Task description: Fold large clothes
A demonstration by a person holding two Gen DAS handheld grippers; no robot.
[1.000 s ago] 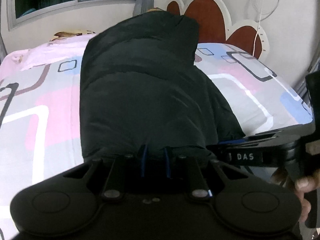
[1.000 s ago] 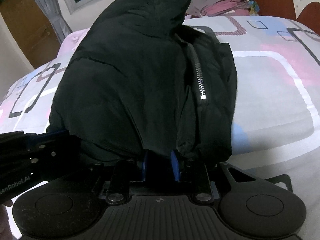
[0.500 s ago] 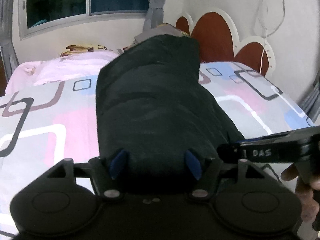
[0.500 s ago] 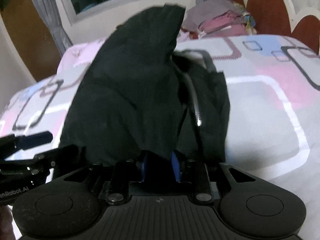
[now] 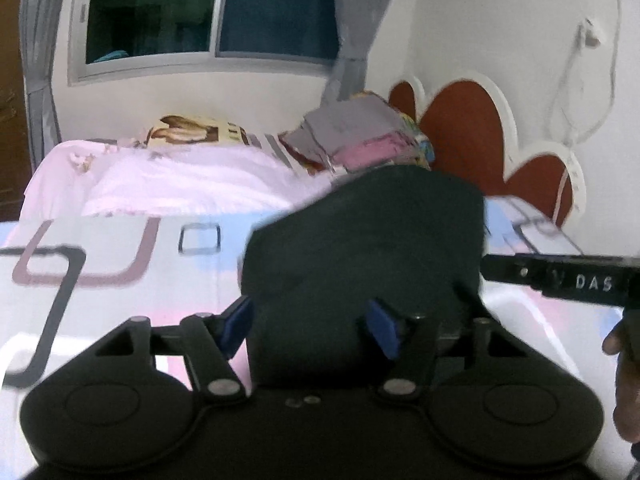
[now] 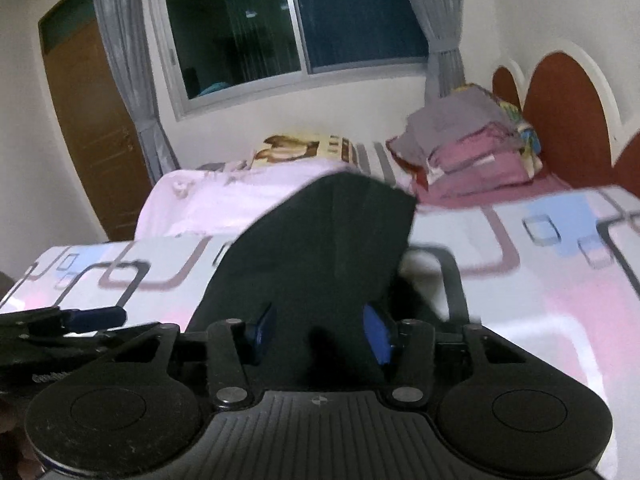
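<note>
Black jacket (image 5: 360, 240) on bed (image 5: 120, 280), directly ahead of both hand-held grippers, long axis running away toward headboard. Left hand-held gripper (image 5: 310, 326) wide, near hem between blue pads. Right hand-held gripper (image 6: 320, 330) likewise spread, gripping nothing, equally near.

Dark window (image 6: 296, 28), grey curtains (image 6: 124, 60), brown door (image 6: 96, 128), patterned bed (image 5: 120, 272)

The jacket (image 5: 360, 240) is plain black. The bed (image 5: 120, 264) wears a white sheet patterned with pink and pale blue blocks and dark rounded-square outlines. Both grippers are black with blue fingers (image 6: 376, 334). At the bed's far corner, the folded pile (image 6: 472, 152) is grey, pink and maroon.
</note>
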